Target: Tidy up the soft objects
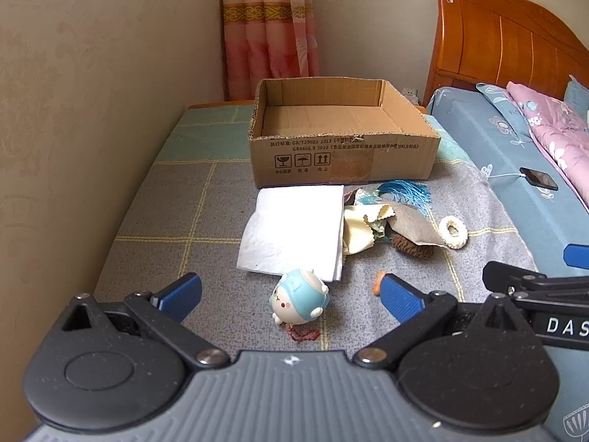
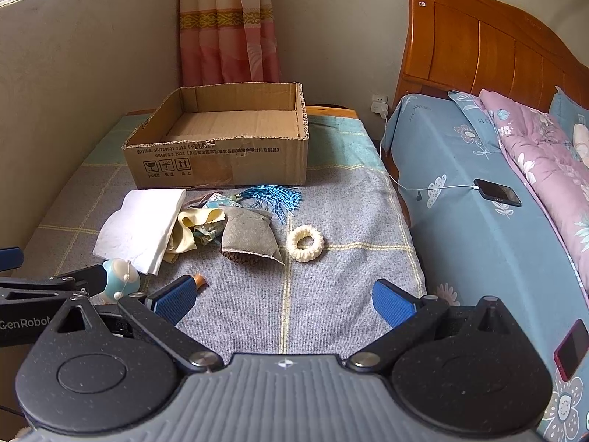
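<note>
An open cardboard box stands at the far end of a grey checked mat. In front of it lie a folded white cloth, a cream cloth, a grey pouch, a blue tassel, a brown knitted piece and a white scrunchie. A small blue-and-white plush toy lies between the fingers of my open left gripper. My right gripper is open over bare mat.
A plain wall borders the mat on the left. To the right is a bed with a blue sheet, a pink quilt, a charging phone and a red phone. A small orange item lies by the right gripper's left finger.
</note>
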`<state>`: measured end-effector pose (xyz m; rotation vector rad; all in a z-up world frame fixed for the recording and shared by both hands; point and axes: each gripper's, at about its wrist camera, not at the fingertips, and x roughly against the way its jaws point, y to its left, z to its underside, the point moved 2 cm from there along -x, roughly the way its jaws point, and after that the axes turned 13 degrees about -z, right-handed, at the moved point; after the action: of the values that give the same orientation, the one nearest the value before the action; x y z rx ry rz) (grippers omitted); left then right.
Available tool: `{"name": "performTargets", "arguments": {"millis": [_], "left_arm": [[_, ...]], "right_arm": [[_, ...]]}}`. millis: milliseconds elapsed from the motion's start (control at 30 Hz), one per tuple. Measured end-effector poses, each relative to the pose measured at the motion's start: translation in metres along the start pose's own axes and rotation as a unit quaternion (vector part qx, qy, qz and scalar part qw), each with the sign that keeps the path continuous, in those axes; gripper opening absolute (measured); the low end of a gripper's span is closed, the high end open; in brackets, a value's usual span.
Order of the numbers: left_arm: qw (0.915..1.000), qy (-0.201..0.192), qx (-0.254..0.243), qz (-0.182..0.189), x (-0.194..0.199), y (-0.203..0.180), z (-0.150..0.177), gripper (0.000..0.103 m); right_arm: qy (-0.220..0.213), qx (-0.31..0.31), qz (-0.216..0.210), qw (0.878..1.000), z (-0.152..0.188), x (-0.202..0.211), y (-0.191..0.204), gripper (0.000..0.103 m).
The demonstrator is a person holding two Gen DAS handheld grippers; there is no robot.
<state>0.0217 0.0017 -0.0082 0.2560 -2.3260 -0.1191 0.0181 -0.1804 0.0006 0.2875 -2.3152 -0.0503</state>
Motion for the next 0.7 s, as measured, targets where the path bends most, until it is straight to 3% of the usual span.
{"name": "performTargets", "arguments": {"millis": [433,533,700], "left_arm": [[0.9968,-0.063,-0.015,0.047,-0.017,0.01,-0.004,0.102],[0.9954,-0.059,-0.027,0.071,-0.027,0.012,-0.002,0.102],[0.995,-0.044,-0.065,0.062,-0.05,0.004,0.009,0.102]], "right_arm": [[-0.021,0.03,-0.029,0.999,-0.006,-0.009,-0.004,0.103],[-0.025,0.047,-0.033,0.998,-0.005,-0.013,-0.007,0.103],[-0.022,0.064,-0.032,0.997,-0.002,-0.025,-0.016,0.103]]}}
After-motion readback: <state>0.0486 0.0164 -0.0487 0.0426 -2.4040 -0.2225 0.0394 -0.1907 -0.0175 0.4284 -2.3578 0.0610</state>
